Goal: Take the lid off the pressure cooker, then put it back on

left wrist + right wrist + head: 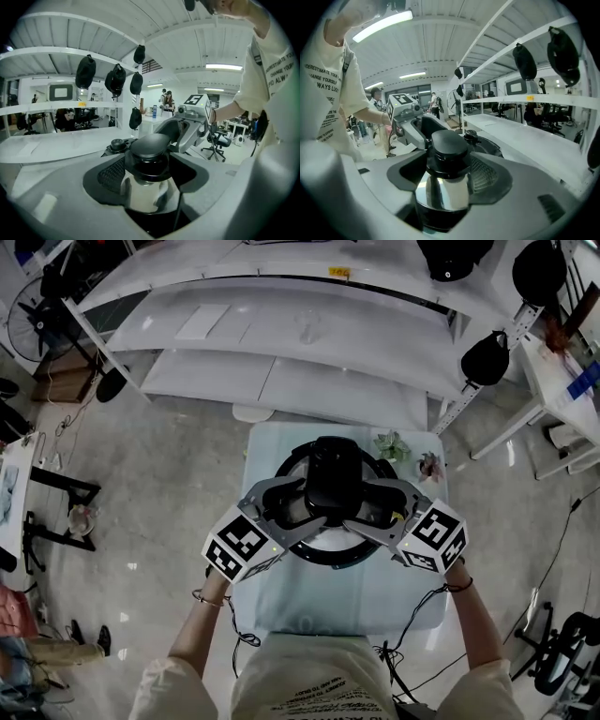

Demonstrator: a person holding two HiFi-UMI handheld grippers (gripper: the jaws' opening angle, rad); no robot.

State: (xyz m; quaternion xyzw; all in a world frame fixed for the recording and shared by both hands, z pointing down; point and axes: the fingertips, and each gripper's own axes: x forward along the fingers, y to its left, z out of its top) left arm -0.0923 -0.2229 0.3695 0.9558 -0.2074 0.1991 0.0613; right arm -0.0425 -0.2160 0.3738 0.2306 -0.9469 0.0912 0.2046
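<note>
The pressure cooker (pixel 285 463) stands on a small pale table (pixel 281 601), with its black-rimmed lid on it. The lid's black knob (pixel 333 474) rises on a shiny stem. My left gripper (pixel 317 502) comes at the knob from the left and my right gripper (pixel 356 504) from the right. In the left gripper view the knob (pixel 149 145) sits between the jaws of my left gripper (pixel 150 174), and the dark pads lie against its collar. The right gripper view shows the same knob (pixel 449 143), with my right gripper (pixel 447 178) closed round it. Each gripper faces the other across the knob.
Two small items, one green (pixel 391 446) and one pinkish (pixel 430 465), lie at the table's far right corner. Long white curved shelves (pixel 281 343) run behind the table. Black caps (pixel 485 357) hang on a rack at the right. Cables trail down from both hands.
</note>
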